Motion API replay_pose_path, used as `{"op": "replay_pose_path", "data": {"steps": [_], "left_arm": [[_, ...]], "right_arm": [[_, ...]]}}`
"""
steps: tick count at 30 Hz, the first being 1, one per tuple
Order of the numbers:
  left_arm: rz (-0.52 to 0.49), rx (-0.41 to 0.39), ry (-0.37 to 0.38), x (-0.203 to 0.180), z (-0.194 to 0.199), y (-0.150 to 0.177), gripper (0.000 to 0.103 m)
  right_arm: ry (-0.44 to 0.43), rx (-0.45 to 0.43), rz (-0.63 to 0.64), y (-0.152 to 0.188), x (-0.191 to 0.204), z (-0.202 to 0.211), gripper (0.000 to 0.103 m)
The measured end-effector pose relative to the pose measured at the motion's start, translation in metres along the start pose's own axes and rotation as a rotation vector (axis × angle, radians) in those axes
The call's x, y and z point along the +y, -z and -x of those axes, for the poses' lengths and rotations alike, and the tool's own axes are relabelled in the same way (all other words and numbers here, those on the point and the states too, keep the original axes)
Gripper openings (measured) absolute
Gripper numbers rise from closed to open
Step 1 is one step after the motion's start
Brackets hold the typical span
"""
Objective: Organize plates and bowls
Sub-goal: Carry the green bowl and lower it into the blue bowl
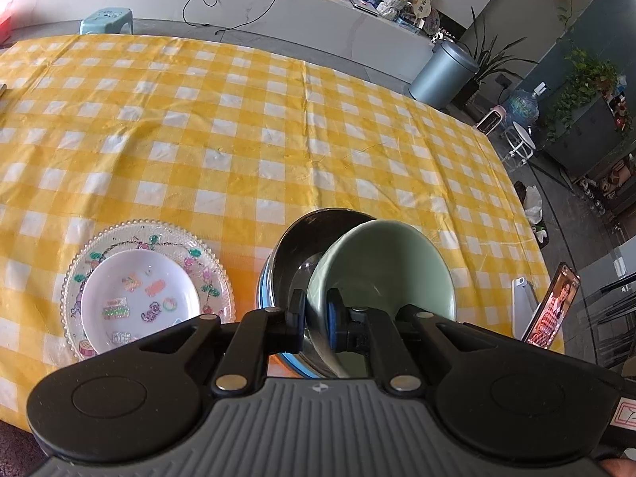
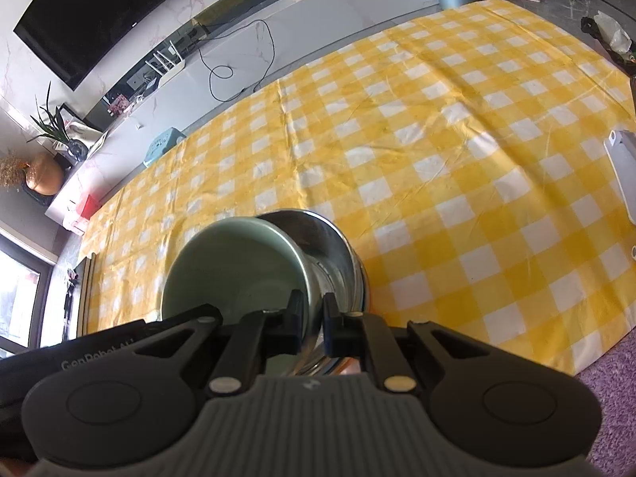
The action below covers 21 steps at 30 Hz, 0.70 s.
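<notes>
A pale green bowl [image 1: 381,262] hangs tilted, its lower side dipping into a steel bowl [image 1: 294,246] with a blue outer band. My left gripper [image 1: 316,314] is shut on the green bowl's near rim, one finger inside it and one outside. In the right wrist view the green bowl [image 2: 230,270] leans against the steel bowl [image 2: 338,246]. My right gripper [image 2: 314,326] is shut on the steel bowl's near rim. Left of the bowls, a small white cartoon plate [image 1: 139,298] lies on a beaded glass plate [image 1: 206,262].
A yellow-and-white checked cloth [image 1: 278,119] covers the table. A phone [image 1: 552,306] leans on a white stand [image 2: 624,175] near the table's right edge. The table's near edge runs just under both grippers. The left gripper's black body [image 2: 79,357] shows at lower left.
</notes>
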<state>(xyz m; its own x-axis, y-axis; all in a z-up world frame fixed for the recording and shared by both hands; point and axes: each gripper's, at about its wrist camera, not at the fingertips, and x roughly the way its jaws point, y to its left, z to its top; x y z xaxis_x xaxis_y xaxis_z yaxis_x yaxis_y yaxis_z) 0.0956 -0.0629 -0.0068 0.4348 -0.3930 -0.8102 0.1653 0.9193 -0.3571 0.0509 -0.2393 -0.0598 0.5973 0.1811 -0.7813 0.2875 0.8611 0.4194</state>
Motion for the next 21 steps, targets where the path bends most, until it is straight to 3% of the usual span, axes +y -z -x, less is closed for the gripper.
{"op": "replay_pose_path", "data": {"steps": [10,21], "left_arm": [[-0.103,0.003,-0.068,-0.011,-0.008,0.000,0.011],[-0.106,0.006,-0.054,-0.007,-0.012,-0.006,0.011]], "right_arm": [[0.045,0.001,0.051,0.002,0.004,-0.011,0.007],[0.093,-0.010,0.106,-0.002,0.009,-0.019,0.007]]}}
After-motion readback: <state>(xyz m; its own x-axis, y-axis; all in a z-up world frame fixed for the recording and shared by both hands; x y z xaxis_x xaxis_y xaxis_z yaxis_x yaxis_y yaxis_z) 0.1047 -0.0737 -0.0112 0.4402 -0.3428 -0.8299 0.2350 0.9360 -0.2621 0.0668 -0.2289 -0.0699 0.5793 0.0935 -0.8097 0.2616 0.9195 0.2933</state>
